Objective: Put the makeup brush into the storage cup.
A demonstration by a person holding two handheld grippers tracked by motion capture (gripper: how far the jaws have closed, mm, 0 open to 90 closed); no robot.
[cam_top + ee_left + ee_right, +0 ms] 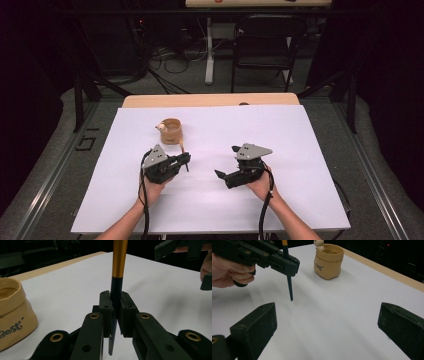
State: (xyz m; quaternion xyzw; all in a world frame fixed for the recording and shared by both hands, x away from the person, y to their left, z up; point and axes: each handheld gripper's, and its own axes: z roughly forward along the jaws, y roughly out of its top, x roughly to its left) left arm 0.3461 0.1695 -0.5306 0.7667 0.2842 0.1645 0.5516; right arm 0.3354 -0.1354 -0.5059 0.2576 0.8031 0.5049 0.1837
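A: High view puts the left gripper just below the tan pot, its jaws clamped on a slim brush with a gold-and-dark handle. What is the step, do you think?

B: Dropping the brush into that pot, I judge. From the left gripper view the 2 jaws pinch the dark part of the handle, the gold part rising above them and the pointed end hanging below.

A: And the right gripper?

B: Spread wide with nothing between its jaws, held over bare white table, well apart from the pot.

A: How should the drop go?

B: Keep the brush upright, carry it over the pot's mouth, and lower the point inside before letting go. The pot looks light and soft-walled, with a small figure on its rim, so I would steer away from that side and avoid nudging the wall.
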